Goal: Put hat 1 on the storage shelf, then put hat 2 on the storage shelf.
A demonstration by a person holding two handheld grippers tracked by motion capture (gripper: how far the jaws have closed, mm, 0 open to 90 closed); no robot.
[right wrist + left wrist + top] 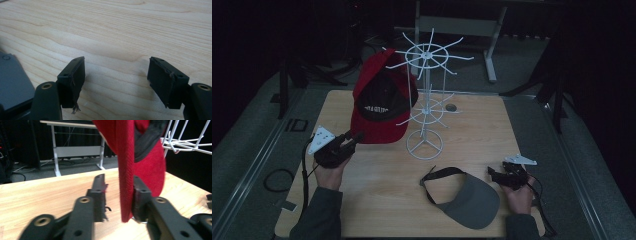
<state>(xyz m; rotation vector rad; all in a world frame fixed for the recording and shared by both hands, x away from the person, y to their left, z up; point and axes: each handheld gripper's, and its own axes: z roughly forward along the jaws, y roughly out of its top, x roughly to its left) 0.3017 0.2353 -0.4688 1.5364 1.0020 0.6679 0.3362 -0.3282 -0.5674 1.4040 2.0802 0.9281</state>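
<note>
A red cap (379,107) with a black front panel hangs on a white wire rack (426,54) at the back of the wooden table (377,195). My left gripper (353,136) is at the cap's lower left edge. In the left gripper view the left gripper (118,180) is open around the red cap's brim (126,182), which rests against the right jaw and stands apart from the left one. A grey visor (472,200) with a black strap lies at the front right. Just right of it, my right gripper (493,173) hovers open over bare wood (125,30). The visor's edge (12,82) sits beside the right gripper (116,67).
The rack's round wire base (425,145) stands mid-table, and its arms (185,145) stick out in all directions. A small round hole (451,107) is in the tabletop behind it. A white desk frame (75,150) stands beyond the table. A cable loop (277,180) lies on the floor at left.
</note>
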